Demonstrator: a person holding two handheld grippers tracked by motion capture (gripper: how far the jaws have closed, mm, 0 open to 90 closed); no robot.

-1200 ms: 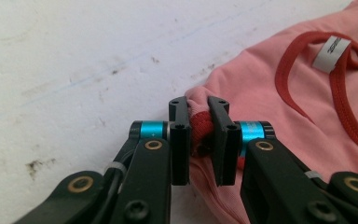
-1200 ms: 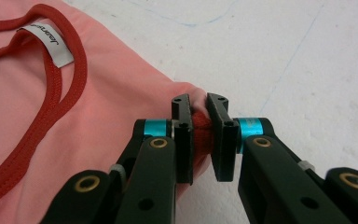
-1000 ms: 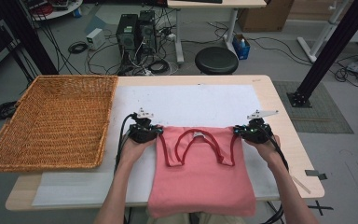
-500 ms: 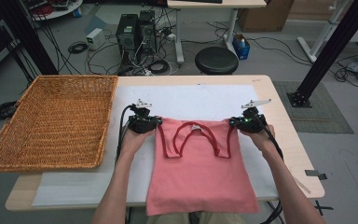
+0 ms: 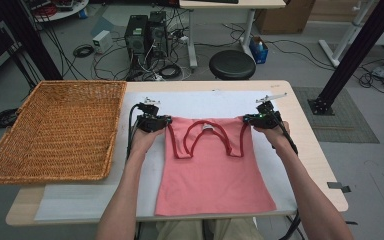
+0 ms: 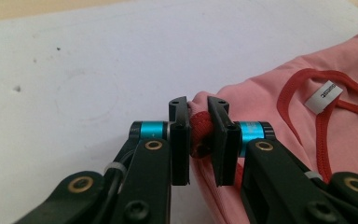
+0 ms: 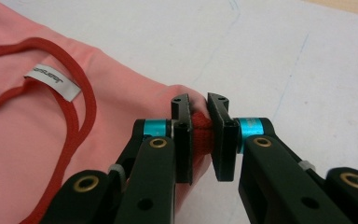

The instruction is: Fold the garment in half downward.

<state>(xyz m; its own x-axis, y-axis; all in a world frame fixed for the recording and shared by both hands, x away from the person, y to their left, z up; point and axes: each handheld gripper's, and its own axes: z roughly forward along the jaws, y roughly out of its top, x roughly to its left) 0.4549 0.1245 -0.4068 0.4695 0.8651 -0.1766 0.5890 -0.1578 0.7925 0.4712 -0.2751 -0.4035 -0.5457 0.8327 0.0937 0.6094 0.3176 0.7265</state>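
**Both grippers clamp the top's shoulders**

The left gripper [image 6: 198, 135] pinches red trim; the right gripper [image 7: 199, 135] likewise. Close views reveal the white label [image 6: 324, 95]. From above, the pink tank top [image 5: 215, 172] lies flat on the table [image 5: 300, 107], beside the wicker basket [image 5: 55, 130].

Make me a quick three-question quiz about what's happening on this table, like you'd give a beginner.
1. True or false: both grippers are clamped on the pink tank top.
2. What lies to the left of the garment? A) wicker basket B) laptop C) stool
3. Which part of the garment does the left gripper pinch?

Key:
1. True; the right gripper grips it too.
2. A, the wicker basket.
3. A shoulder strap with red trim.
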